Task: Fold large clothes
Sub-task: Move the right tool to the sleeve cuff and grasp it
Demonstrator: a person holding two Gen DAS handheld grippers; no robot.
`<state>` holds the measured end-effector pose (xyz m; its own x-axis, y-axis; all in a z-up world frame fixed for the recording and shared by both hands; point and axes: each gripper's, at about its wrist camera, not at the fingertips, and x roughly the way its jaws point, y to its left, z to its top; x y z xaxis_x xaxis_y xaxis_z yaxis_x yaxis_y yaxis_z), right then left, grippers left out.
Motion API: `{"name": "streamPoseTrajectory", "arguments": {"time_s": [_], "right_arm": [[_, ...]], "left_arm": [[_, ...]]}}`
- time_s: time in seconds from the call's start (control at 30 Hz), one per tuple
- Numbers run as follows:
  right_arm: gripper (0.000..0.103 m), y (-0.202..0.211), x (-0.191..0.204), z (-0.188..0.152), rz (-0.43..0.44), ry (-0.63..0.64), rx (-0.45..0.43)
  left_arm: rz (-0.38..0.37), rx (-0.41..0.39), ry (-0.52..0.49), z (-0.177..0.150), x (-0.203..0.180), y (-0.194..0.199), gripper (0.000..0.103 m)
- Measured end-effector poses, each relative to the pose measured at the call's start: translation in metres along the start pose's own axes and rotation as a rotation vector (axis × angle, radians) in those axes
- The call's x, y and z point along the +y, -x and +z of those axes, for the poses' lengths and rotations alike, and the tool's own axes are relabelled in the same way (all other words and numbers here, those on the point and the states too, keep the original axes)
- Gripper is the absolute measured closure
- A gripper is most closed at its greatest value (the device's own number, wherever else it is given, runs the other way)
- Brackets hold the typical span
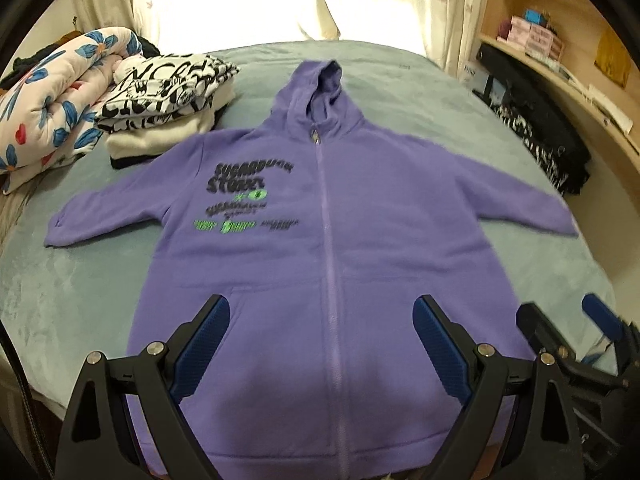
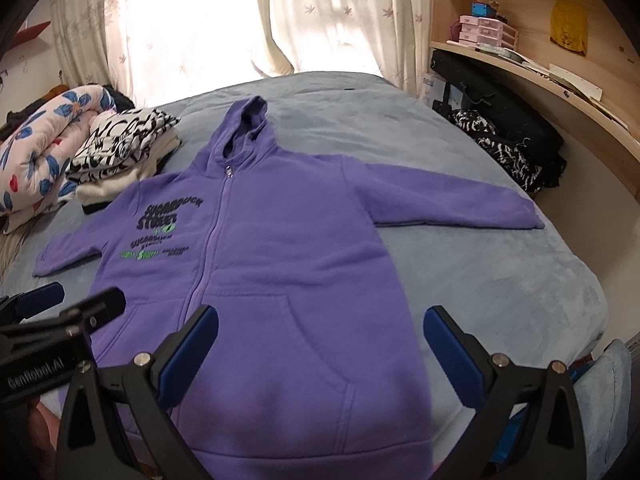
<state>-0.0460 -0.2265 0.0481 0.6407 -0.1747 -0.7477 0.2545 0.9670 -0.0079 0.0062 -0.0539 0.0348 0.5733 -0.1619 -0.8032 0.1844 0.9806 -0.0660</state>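
Observation:
A purple zip hoodie (image 1: pixel 360 240) with black and green print lies flat, face up, on the blue-grey bed (image 1: pixel 500 280). Its sleeves are spread out to both sides and its hood points to the window. It also shows in the right wrist view (image 2: pixel 280 260). My left gripper (image 1: pixel 320 332) is open and empty above the hoodie's lower front. My right gripper (image 2: pixel 320 340) is open and empty above the hoodie's right pocket. The right gripper shows at the right edge of the left wrist view (image 1: pixel 568 320); the left gripper shows at the left of the right wrist view (image 2: pixel 76 300).
A stack of folded clothes (image 1: pixel 160 100) with a black-and-white print on top sits at the bed's far left, next to a rolled floral quilt (image 1: pixel 52 104). Dark clothes (image 1: pixel 532 136) lie along the bed's right edge beside wooden shelves (image 1: pixel 560 48). Curtains (image 2: pixel 200 20) hang behind.

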Motion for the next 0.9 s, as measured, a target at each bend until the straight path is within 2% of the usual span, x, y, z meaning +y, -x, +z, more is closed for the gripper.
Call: {"name": "streamPoseTrajectory", "arguments": {"time_s": [0.1,0.2,0.3,0.43,0.6,0.73,0.83,0.9], "right_arm": [[0.000,-0.001,-0.011,0.011,0.010,-0.007,-0.011],[0.000,-0.004,-0.028,0.027,0.004,-0.022,-0.029],[0.000,-0.011,-0.053,0.045,-0.022,-0.045,-0.042],[0.000,-0.022,-0.099,0.074,-0.114,-0.071,-0.066],[0.000,-0.044,-0.165,0.106,-0.172,-0.152,-0.038],[0.000,-0.071,-0.226,0.123,-0.152,-0.266,-0.003],[0.000,-0.099,-0.269,0.127,-0.125,-0.359,0.041],[0.000,-0.120,-0.297,0.123,-0.112,-0.436,0.087]], "left_arm": [[-0.048,-0.001,-0.007,0.014,-0.011,-0.005,0.011],[-0.131,0.049,0.028,0.037,-0.020,-0.018,0.011],[-0.146,0.066,0.032,0.056,-0.031,-0.028,0.011],[-0.148,0.026,0.026,0.087,-0.052,-0.037,0.011],[-0.187,-0.061,0.004,0.122,-0.085,-0.052,0.011],[-0.244,-0.111,0.005,0.141,-0.108,-0.074,0.011],[-0.194,-0.124,-0.032,0.151,-0.133,-0.100,0.011],[-0.209,-0.103,-0.051,0.153,-0.143,-0.114,0.011]]}}
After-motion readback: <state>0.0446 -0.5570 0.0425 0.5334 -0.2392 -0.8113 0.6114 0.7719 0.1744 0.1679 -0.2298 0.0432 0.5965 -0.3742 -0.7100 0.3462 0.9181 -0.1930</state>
